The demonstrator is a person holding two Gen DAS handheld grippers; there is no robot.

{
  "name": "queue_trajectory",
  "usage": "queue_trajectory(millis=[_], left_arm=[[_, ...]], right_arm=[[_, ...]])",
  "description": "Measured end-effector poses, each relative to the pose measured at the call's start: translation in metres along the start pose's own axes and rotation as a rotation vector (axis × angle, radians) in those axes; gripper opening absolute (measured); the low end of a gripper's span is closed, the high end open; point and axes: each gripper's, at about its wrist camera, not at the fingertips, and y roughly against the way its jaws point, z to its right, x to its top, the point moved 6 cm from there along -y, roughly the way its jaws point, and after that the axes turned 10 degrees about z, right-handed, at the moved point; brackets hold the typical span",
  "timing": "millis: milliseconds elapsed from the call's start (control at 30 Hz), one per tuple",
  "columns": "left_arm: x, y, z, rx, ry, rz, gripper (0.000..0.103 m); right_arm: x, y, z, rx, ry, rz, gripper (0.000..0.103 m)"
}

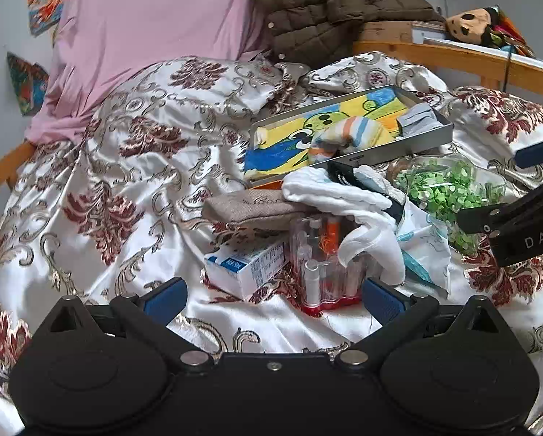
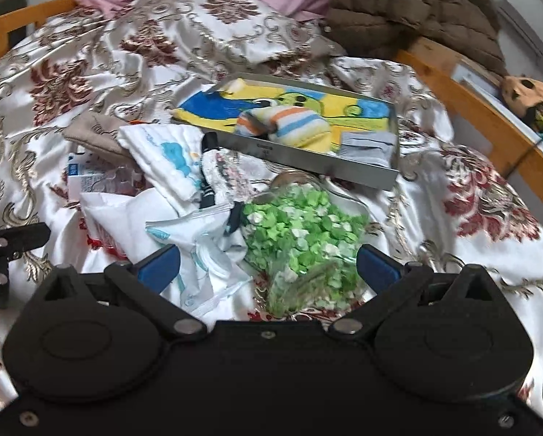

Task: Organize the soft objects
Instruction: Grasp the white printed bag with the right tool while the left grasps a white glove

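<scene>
Both tools are hovering empty with their jaws spread wide: the left tool is pointing at a clear case of small tubes and a white box, the right tool at a bag of green bits. Just beyond, soft things are still lying loose in a heap: a white cloth, a printed white fabric, a black-and-white sock and a beige pouch. Farther on, the metal tray is already holding a cartoon towel, striped socks and a grey folded piece, so I judge the sorting partly done. Everything is resting on a rumpled satin bedspread; a pink pillow and brown quilted jacket are leaning at the wooden bed frame.
</scene>
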Motion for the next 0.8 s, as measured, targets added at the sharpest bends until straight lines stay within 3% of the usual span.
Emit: queue_trajectory(millis=[433,700,800], left_arm=[[0.005,-0.018,0.017,-0.091,-0.153,0.091,0.102],[0.009,-0.026,0.021,-0.208,-0.089,0.088,0.098],[0.008,-0.029,0.024,-0.243,-0.076,0.083,0.097]], right_arm=[[-0.001,-0.02,-0.023,0.178,0.25,0.026,0.102],[-0.011,-0.03,-0.037,0.25,0.365,0.034,0.102],[-0.016,-0.038,-0.039,0.264,0.376,0.01,0.096]])
